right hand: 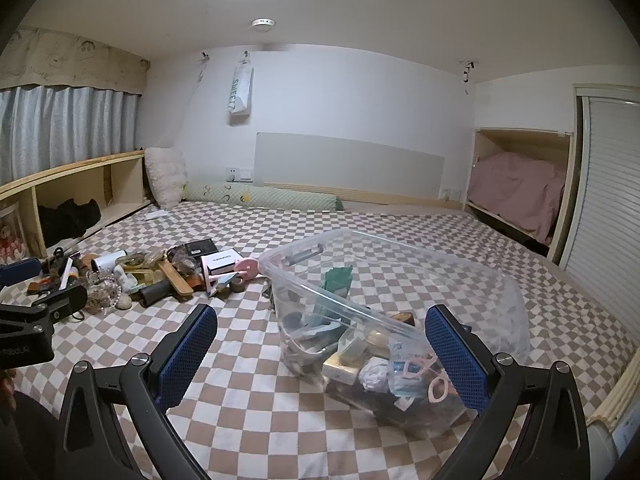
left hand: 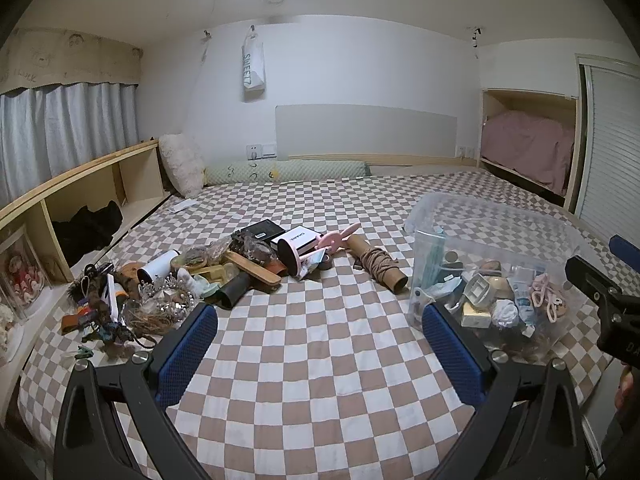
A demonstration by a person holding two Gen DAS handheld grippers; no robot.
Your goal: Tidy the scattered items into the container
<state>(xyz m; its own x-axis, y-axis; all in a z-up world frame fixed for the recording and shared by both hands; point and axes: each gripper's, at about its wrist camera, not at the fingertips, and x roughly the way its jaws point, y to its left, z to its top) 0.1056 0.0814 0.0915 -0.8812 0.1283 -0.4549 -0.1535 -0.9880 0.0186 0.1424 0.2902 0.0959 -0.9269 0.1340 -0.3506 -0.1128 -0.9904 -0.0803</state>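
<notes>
Both empty, jaws apart, hovering over the bed [left hand: 320, 360]. Left hand-held gripper [left hand: 320, 344]: pile [left hand: 224, 272] lies ahead and to its left; tube [left hand: 378, 264] straight ahead, well apart. Judgement: take the tube first, since it lies loose; close across its width, lift clear, then swing right. Right hand-held gripper [right hand: 320, 348]: bin [right hand: 500, 300] sits just ahead, right finger [right hand: 456, 356] overlapping its near end. Part filled.

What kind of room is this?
Most likely a bedroom. A checkered bedspread covers a wide bed, a long green bolster and a fluffy pillow lie by the headboard, and curtains hang to the left.
</notes>
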